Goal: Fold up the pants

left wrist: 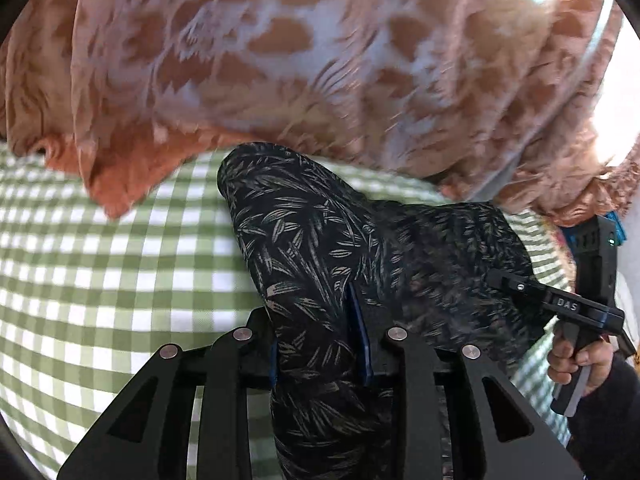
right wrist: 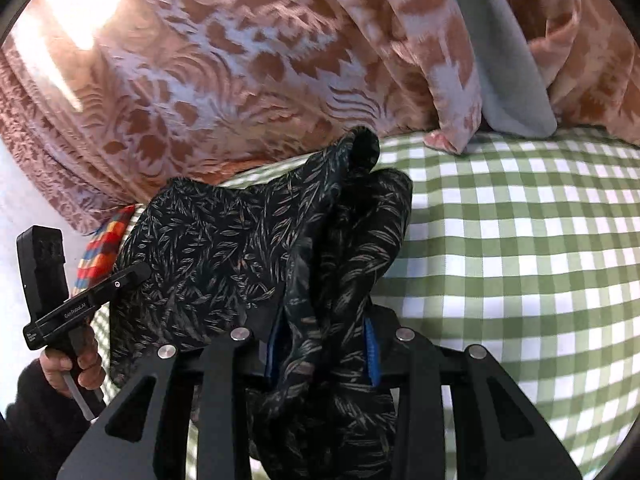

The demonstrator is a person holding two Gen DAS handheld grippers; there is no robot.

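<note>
Pants (left wrist: 312, 240) on checked sheet (left wrist: 120, 280); orange patterned blanket (left wrist: 280, 60) bunched just behind.

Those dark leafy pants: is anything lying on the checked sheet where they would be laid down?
Nothing visible: the green-and-white checked sheet is bare ahead of the dark leaf-print pants. The orange patterned blanket is bunched farther back.

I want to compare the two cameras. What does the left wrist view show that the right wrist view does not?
Only the left wrist view shows the right gripper and the hand holding it. Only the right wrist view shows a grey cloth and a striped multicoloured fabric. Both show the black leaf-print pants clamped between jaws, the green checked sheet and the orange patterned blanket.
</note>
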